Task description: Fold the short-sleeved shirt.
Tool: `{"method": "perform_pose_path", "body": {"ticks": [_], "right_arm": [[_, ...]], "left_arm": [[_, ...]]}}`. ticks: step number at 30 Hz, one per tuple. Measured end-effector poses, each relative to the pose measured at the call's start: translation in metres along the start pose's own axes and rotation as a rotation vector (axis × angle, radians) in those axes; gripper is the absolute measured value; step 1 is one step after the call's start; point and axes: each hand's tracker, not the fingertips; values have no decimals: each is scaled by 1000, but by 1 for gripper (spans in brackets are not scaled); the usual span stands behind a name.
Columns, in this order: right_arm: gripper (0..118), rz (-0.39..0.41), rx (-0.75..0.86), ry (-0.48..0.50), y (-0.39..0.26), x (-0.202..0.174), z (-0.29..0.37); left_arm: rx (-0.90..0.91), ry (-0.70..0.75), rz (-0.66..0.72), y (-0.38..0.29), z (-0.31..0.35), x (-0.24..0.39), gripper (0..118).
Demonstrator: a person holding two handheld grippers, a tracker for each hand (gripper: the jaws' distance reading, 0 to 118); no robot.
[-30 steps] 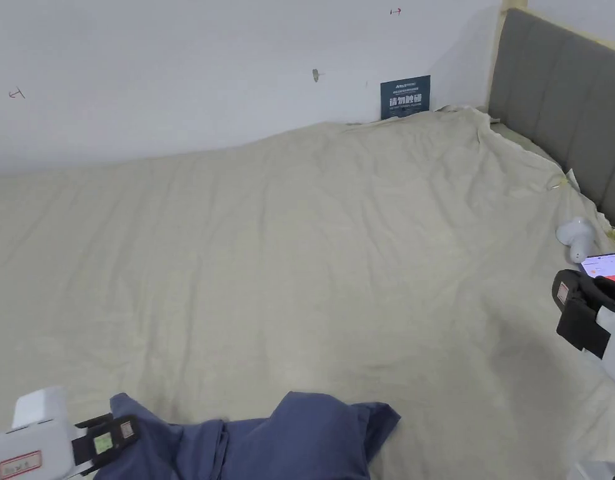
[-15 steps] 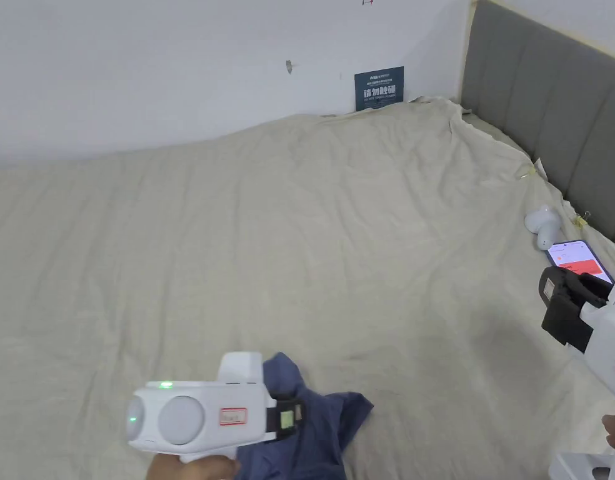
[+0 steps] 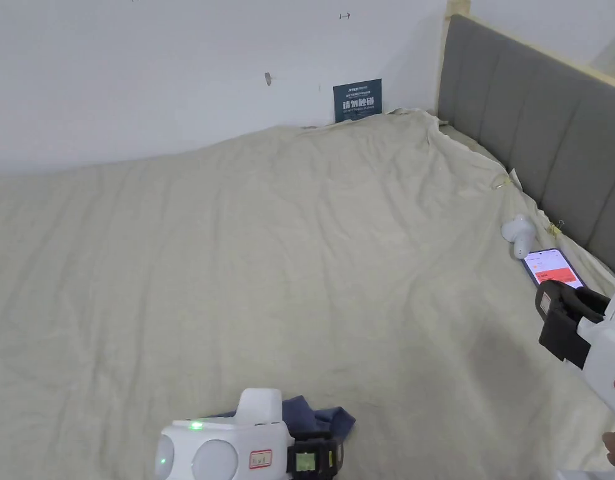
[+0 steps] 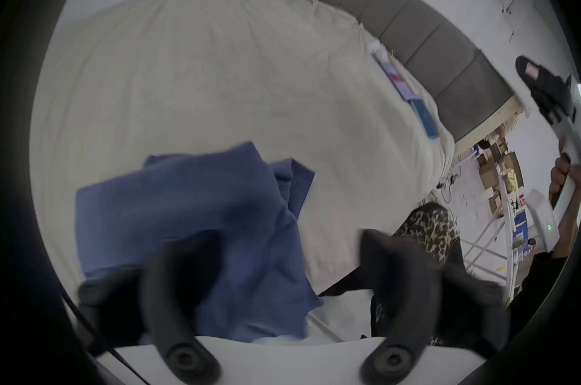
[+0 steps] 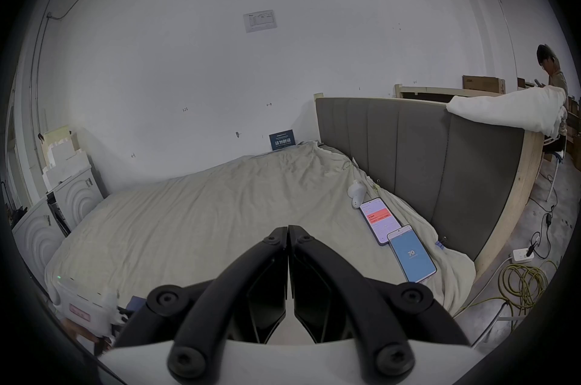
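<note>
Shirt (image 3: 315, 417), a blue one, is lying bunched at the near edge of the bed (image 3: 269, 262) in the head view, mostly hidden behind the white body of the left gripper (image 3: 312, 459), which is sitting right over it at the bottom of the picture. Whether its jaws are apart is not something I can tell from this angle. The right gripper (image 3: 559, 325) is hovering off at the right edge, well apart from the shirt and above the beige sheet, near a phone (image 3: 550, 267) with a lit screen and a small white device (image 3: 519, 232) beside the grey headboard (image 3: 537, 144).

Looking through the left gripper view, the left gripper (image 4: 289, 259) is standing with its two black jaws spread wide, and the crumpled shirt (image 4: 188, 203) is spreading out beneath and ahead of them; the left jaw is overlapping the cloth, while the right jaw is hanging over bare sheet. Nothing is being pinched between them. The right gripper (image 4: 534, 77) is showing far off at the right, held up in a hand (image 4: 562, 181).

Through the right gripper view, the right gripper (image 5: 288, 230) is pointing across the bed with its jaws pressed together tip to tip and nothing between them. Two phones (image 5: 396, 237) are lying on the sheet near the headboard. The left gripper (image 5: 85, 300) is showing low at the left, with a scrap of blue shirt (image 5: 136, 302) just beside it.
</note>
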Motion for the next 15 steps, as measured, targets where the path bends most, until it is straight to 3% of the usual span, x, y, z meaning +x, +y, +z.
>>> {"method": "perform_pose_path", "body": {"ticks": [1, 7, 11, 12, 15], "right_arm": [[0, -1, 1, 0, 1, -1, 0], [0, -2, 11, 8, 2, -5, 2], [0, -3, 13, 11, 2, -6, 3], [0, -4, 13, 11, 2, -6, 3], [0, -4, 13, 10, 1, -6, 4]], "left_arm": [[52, 3, 1, -1, 12, -1, 118], [256, 117, -21, -3, 54, -28, 118], [249, 207, -9, -12, 48, -44, 113], [257, 226, -19, -17, 44, -46, 104], [308, 262, -36, -36, 29, -44, 34]]}}
